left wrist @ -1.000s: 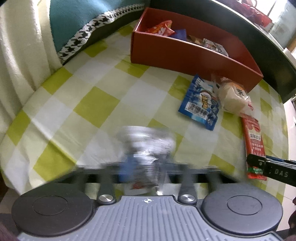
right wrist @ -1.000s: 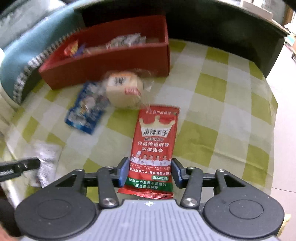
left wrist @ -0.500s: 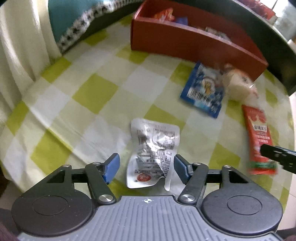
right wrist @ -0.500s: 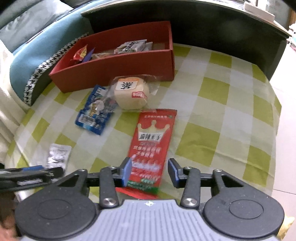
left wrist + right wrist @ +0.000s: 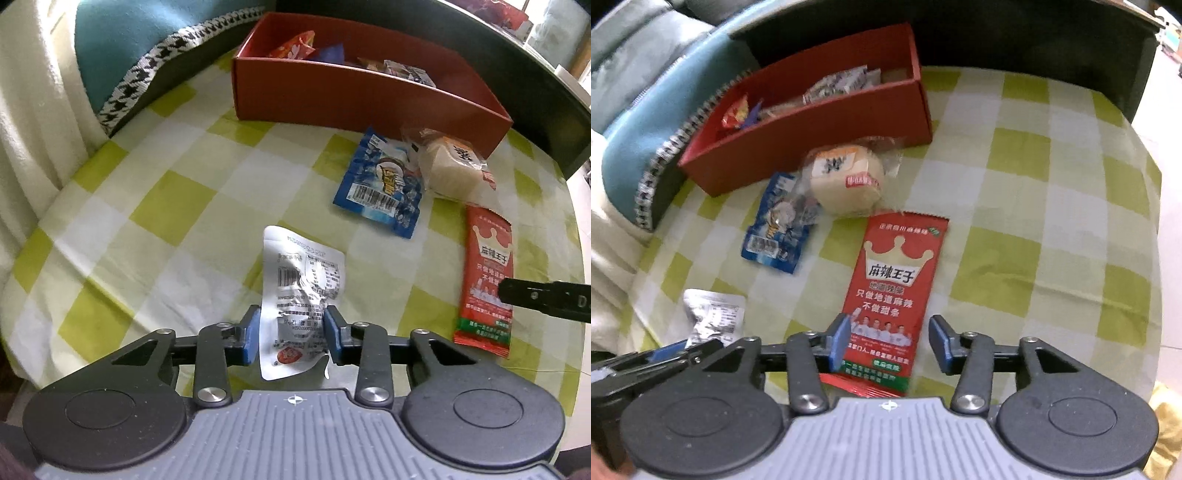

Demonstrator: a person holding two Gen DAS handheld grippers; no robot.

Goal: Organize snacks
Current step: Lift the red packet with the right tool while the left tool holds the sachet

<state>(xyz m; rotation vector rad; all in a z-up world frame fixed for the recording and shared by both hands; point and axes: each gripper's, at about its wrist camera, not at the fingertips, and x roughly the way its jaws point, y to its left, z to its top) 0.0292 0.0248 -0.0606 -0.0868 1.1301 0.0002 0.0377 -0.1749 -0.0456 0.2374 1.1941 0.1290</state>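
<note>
A crinkled silver snack packet (image 5: 303, 273) lies on the green-checked tablecloth, and my left gripper (image 5: 291, 332) is shut on its near end, both blue pads pressing its sides. A long red packet with a white crown (image 5: 894, 288) lies flat under my right gripper (image 5: 888, 341). Those jaws are opening: the left pad sits at the packet's edge and the right pad stands clear of it. The red open box (image 5: 351, 96) at the back holds several snacks. The right wrist view shows the silver packet (image 5: 714, 314) at lower left.
A blue snack packet (image 5: 380, 188) and a wrapped pale bun (image 5: 452, 166) lie just in front of the box. A teal cushion with houndstooth trim (image 5: 122, 55) is at the back left, a dark raised edge (image 5: 1034, 40) runs behind the box, and the cloth drops off at the right.
My left jaws were open around the silver packet half a second ago and have now closed on it. My right jaws have widened around the red packet.
</note>
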